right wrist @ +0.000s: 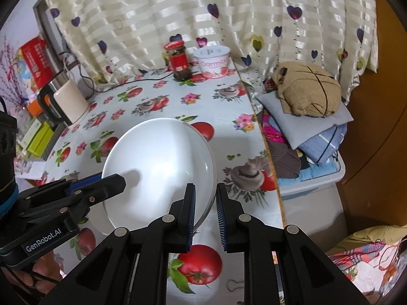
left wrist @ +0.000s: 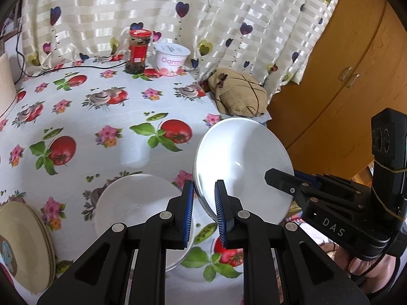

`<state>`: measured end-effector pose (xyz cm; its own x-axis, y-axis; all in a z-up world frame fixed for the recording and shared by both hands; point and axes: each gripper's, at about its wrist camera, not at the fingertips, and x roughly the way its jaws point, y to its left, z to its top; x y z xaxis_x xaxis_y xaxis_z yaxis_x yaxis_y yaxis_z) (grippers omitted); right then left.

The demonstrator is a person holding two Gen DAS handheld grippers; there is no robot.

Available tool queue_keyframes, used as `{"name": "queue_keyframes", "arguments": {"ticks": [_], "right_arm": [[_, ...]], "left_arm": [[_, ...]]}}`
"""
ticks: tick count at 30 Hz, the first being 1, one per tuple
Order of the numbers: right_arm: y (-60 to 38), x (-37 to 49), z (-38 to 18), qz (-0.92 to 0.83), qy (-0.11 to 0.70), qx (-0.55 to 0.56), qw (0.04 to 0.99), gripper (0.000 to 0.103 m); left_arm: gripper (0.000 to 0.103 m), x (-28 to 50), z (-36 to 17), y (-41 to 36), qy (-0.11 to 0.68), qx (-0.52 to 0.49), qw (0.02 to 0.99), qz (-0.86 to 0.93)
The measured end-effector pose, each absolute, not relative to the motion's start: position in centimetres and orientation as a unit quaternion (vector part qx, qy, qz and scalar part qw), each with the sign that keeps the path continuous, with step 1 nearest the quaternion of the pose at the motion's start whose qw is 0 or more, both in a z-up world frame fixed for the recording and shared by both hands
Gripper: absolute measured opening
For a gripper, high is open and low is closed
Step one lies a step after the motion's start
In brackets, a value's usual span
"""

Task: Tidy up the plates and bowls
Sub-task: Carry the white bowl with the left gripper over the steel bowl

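A white bowl (left wrist: 241, 167) is held tilted above the table by both grippers. My left gripper (left wrist: 203, 211) is shut on its left rim. My right gripper (right wrist: 205, 214) is shut on its right rim; the same white bowl (right wrist: 157, 167) fills the middle of the right wrist view. A second white bowl (left wrist: 134, 203) sits on the tablecloth below and left of the held one. A stack of cream plates (left wrist: 23, 244) lies at the table's near left. Each gripper shows in the other's view: the right one (left wrist: 282, 178), the left one (right wrist: 112, 180).
A red-lidded jar (left wrist: 138, 50) and a yoghurt tub (left wrist: 171, 59) stand at the table's far edge by the curtain. A kettle (right wrist: 66, 101) and boxes are at the far left. A stack of cloths with a tan cushion (right wrist: 307, 94) lies right of the table. A wooden cabinet (left wrist: 343, 76) is further right.
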<state>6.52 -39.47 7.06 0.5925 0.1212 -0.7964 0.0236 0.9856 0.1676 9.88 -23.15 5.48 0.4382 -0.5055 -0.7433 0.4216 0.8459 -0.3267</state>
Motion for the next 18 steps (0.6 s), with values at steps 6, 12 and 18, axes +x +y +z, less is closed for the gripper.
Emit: {"name": "queue_keyframes", "arguments": {"ticks": [6,12,18], "right_arm": [[-37.6,7.0,7.1,0.046,0.454,0.074,0.887,0.016],[-35.2,7.5,6.3,0.071,0.464,0.068,0.880,0.016],[-33.0,7.9,5.8,0.090,0.473,0.062,0.874,0.016]], "left_arm": [[0.018,9.5,5.5,-20.8,0.454,-0.055,0.852,-0.255],[0.018,9.2,5.1,-18.2,0.460,-0.065,0.855,-0.231],[0.018,8.9,4.5,-16.3,0.465,-0.072,0.856,-0.213]]}}
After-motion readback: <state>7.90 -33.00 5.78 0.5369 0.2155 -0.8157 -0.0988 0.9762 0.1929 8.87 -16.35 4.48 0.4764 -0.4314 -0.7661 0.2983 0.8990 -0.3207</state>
